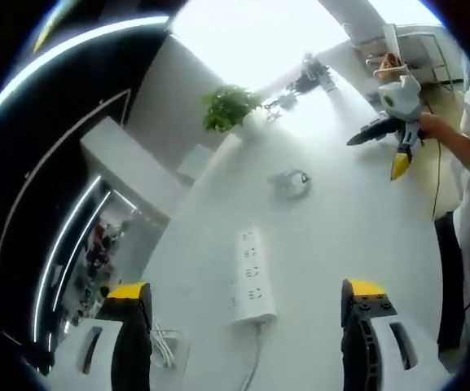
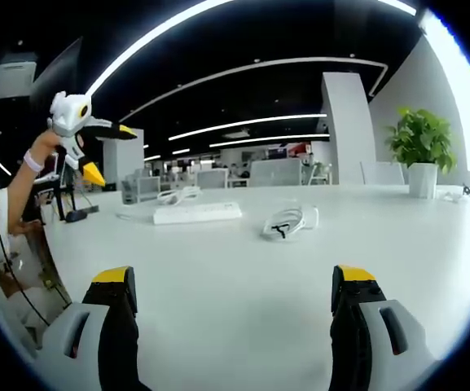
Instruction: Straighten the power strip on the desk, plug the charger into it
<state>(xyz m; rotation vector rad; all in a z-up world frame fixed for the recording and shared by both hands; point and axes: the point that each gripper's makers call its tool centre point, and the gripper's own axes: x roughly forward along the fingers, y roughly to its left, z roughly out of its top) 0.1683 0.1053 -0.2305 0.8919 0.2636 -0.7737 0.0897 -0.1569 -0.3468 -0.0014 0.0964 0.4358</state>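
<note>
A white power strip lies flat on the white desk, its cord coiling off near my left jaw. My left gripper hovers above the strip, open and holding nothing. Farther along the desk rests the white charger with its coiled cable. In the right gripper view the power strip and the charger lie side by side, well beyond my right gripper, which is open with nothing between its jaws. A hand holds the left gripper up in the air at the left.
A potted plant stands near the desk's far edge, also visible as the plant. Small dark gadgets sit at the desk's far end. A person's hand holds the right gripper over the desk edge. Chairs and desks fill the dim office behind.
</note>
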